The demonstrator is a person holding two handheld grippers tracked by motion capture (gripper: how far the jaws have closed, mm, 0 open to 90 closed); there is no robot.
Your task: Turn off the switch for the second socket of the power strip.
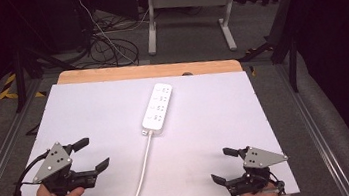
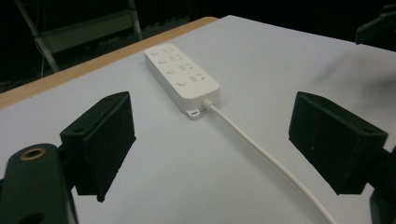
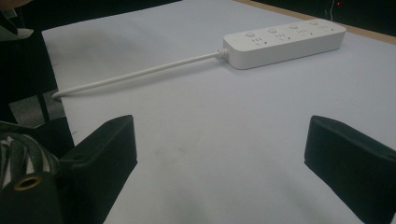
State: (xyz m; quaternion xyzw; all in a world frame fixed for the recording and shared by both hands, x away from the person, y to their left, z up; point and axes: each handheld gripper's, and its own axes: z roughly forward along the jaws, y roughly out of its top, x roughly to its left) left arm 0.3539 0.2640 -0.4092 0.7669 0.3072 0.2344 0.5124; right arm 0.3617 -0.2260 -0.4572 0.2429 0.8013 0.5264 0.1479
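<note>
We hold the left gripper (image 1: 88,154) and right gripper (image 1: 222,164) low at the table's (image 1: 88,108) near corners, jaws spread wide and empty, the white power strip (image 1: 157,108) lying mid-table between them, its cord (image 1: 141,177) trailing toward us.

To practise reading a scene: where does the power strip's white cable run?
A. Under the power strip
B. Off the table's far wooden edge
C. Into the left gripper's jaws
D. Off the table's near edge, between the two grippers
D: the cable leaves the power strip and drops over the near edge between the left gripper and right gripper.
</note>
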